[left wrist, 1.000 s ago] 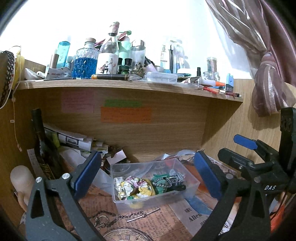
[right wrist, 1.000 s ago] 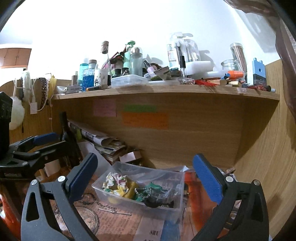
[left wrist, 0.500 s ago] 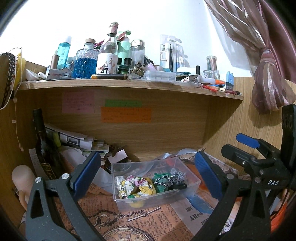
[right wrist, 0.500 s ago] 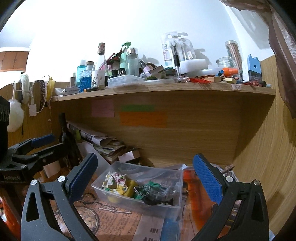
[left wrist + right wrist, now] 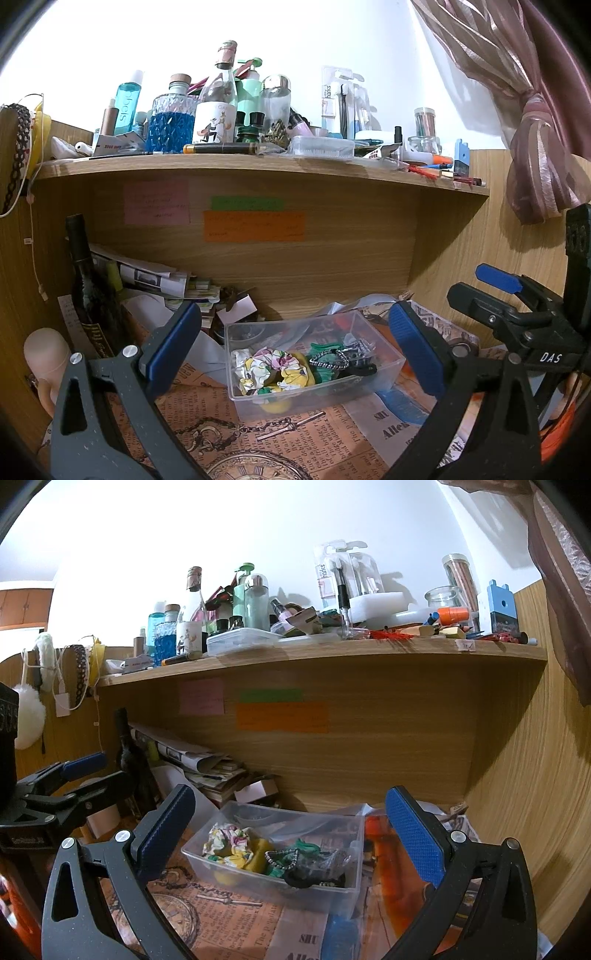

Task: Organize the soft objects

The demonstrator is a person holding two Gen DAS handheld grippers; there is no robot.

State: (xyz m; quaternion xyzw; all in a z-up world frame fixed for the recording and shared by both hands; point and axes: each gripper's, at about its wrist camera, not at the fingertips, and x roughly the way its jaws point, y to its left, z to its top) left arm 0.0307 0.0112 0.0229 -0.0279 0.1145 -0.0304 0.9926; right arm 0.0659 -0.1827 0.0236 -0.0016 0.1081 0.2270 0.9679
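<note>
While both hand-held grippers, left (image 5: 293, 345) and right (image 5: 288, 829), gape wide and empty, the light clear bin (image 5: 384, 373) at 12 o'clock could skid; the chain (image 5: 236, 430) at 6 might snag.

"DAS" marks the right claw (image 5: 495, 284); "harks" a toothbrush pack (image 5: 340, 99).

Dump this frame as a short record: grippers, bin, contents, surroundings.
left gripper: open, empty, short of the bin
right gripper: open, empty, short of the bin
clear plastic bin: on the newspaper-print mat, under the shelf
contents: floral scrunchie, green scrunchie, black items beside them
loose soft objects outside the bin: none identifiable
shelf top: crowded with bottles and jars
</note>
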